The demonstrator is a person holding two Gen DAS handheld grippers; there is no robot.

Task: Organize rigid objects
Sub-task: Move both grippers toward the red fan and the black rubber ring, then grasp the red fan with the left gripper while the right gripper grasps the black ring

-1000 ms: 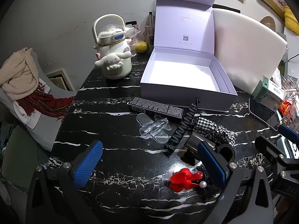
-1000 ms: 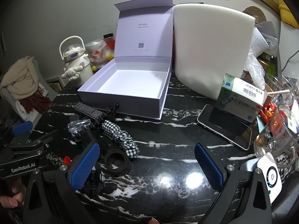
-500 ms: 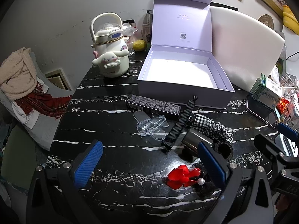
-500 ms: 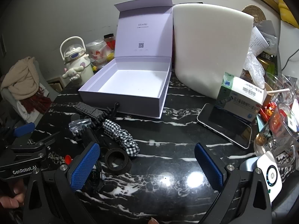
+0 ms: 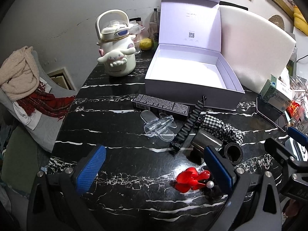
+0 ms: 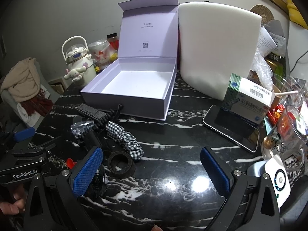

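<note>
An open lilac box (image 5: 189,71) (image 6: 132,84) stands empty on the black marble table (image 5: 115,119), lid upright. In front of it lie a long black printed box (image 5: 160,105), a clear plastic clip (image 5: 159,128), a black coiled strap (image 5: 189,123), a checked scrunchie (image 5: 223,129) (image 6: 125,138), a metal cylinder (image 5: 206,141), a black ring (image 5: 233,153) (image 6: 120,162) and a red hair clip (image 5: 190,179). My left gripper (image 5: 154,170) hovers open just short of the red clip. My right gripper (image 6: 151,170) is open over bare marble, right of the ring.
A white cartoon kettle (image 5: 115,57) stands left of the box, a white foam slab (image 6: 217,48) leans behind it. A phone (image 6: 231,128), a medicine carton (image 6: 248,99), glasses and a white device (image 6: 277,175) crowd the right edge. A chair with scarves (image 5: 21,80) stands off the left.
Both views shifted slightly; the left gripper drew back a little and the objects sit marginally farther off. Both grippers stay open and nothing on the table moved.
</note>
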